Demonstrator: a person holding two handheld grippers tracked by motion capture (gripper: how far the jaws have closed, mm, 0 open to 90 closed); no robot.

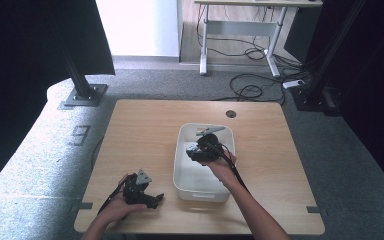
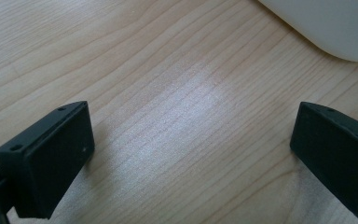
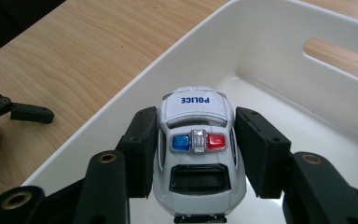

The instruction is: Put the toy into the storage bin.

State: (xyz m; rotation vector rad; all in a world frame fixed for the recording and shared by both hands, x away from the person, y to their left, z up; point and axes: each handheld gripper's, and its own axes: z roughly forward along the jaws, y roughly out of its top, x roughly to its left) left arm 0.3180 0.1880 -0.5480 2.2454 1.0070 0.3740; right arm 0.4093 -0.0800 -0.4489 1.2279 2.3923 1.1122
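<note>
A white toy police car (image 3: 196,149) is clamped between the jaws of the right claw (image 3: 198,154), held above the inside of a white bin (image 1: 200,187) on the wooden table (image 1: 140,130). Left of the bin, the left claw (image 2: 191,154) rests near the table, jaws apart.

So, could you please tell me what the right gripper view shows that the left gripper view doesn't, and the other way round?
Right gripper view: the right hand-held gripper is shut on a white toy police car with a blue and a red roof light, held over the inside of the white bin. The other gripper lies farther off on the table.

Left gripper view: the left hand-held gripper, jaws wide apart with nothing between them, over bare wood.

Both: the wooden table and part of the white bin.
</note>
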